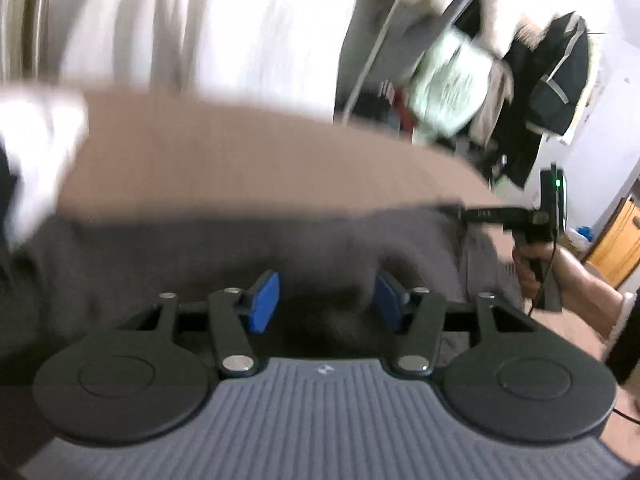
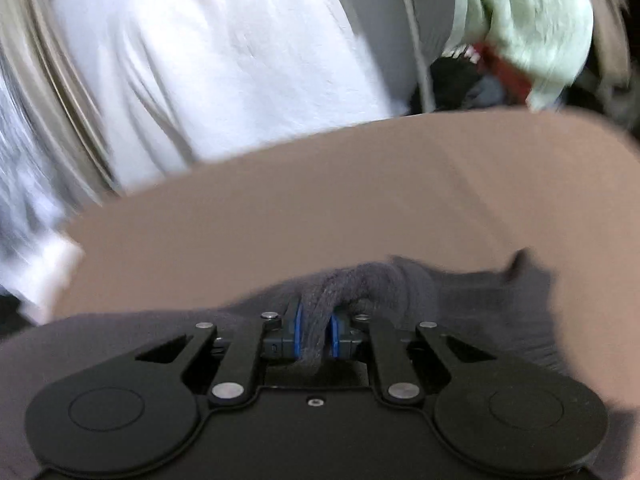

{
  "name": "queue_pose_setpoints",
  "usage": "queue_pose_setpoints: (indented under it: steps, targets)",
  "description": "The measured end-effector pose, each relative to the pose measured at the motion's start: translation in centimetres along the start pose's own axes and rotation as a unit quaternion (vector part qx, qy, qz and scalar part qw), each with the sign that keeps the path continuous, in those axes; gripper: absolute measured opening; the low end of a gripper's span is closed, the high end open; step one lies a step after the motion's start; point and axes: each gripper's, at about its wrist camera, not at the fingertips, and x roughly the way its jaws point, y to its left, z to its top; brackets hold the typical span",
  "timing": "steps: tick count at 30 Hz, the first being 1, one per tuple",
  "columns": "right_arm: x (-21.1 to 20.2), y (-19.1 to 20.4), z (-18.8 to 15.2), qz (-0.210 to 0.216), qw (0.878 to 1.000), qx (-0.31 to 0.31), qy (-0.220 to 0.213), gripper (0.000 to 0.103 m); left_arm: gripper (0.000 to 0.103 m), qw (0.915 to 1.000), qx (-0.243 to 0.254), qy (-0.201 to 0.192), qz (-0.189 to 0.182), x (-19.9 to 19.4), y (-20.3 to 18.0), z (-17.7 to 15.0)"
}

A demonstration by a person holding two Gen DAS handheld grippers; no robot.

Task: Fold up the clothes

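Grey knitted garment (image 2: 400, 280), matt tan cloth surface (image 2: 360, 184)

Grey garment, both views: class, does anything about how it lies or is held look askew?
Yes. The grey garment lies rumpled on the brown surface. The right gripper pinches a bunched fold, while the left gripper stands open over it, so only one side is held.

Black linkage arms (image 1: 228, 328), blue pads (image 1: 262, 306), silver screws, ribbed grey housing (image 1: 324, 412), dark sleeve (image 1: 624, 344)
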Motion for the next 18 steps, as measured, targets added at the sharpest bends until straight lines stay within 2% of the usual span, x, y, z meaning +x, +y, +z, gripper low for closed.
queue_pose_setpoints:
  steps: [2, 3, 4, 5, 6, 7, 8, 10, 13, 16, 18]
  targets:
    - [0.7, 0.3, -1.0, -0.031, 0.998, -0.032, 0.035, 0.022, 0.054, 0.9985, -0.034, 0.043, 0.002, 1.4, 1.4, -1.9]
    - [0.0, 0.8, -1.5, -0.040, 0.998, -0.028, 0.027, 0.031, 0.054, 0.9974, -0.045, 0.056, 0.007, 1.5, 1.9, -3.1]
    - [-0.7, 1.3, -2.0, -0.048, 0.998, -0.024, 0.019, 0.034, 0.054, 0.9964, -0.053, 0.066, 0.013, 1.3, 2.2, -4.1]
    - [-1.8, 1.7, -2.6, -0.053, 0.998, -0.018, 0.006, 0.042, 0.054, 0.9954, -0.059, 0.074, 0.019, 0.9, 2.5, -5.0]
    - [-3.5, 2.3, -3.4, -0.049, 0.999, -0.007, -0.017, 0.052, 0.054, 0.9945, -0.063, 0.080, 0.024, 0.4, 2.7, -5.9]
    - [-5.2, 2.8, -4.2, -0.045, 0.998, 0.004, -0.040, 0.055, 0.054, 0.9945, -0.063, 0.079, 0.028, -0.3, 2.7, -6.4]
    - [-6.8, 3.5, -5.1, -0.033, 0.998, 0.013, -0.059, 0.059, 0.054, 0.9949, -0.063, 0.071, 0.033, -1.1, 2.7, -6.6]
    - [-8.9, 5.7, -7.1, 0.029, 0.997, 0.014, -0.069, 0.061, 0.059, 0.9953, -0.071, 0.053, 0.039, -2.6, 2.5, -6.8]
    - [-9.2, 9.7, -10.2, 0.132, 0.990, -0.029, -0.027, 0.061, 0.061, 0.9957, -0.077, 0.024, 0.046, -4.0, 2.3, -6.2]
    - [-8.2, 13.6, -12.7, 0.173, 0.980, -0.093, 0.022, 0.061, 0.061, 0.9973, -0.049, 0.003, 0.054, -4.3, 1.7, -5.7]
    - [-7.4, 16.2, -14.2, 0.196, 0.970, -0.133, 0.053, 0.061, 0.061, 0.9978, -0.047, -0.009, 0.046, -4.3, 1.8, -5.8]
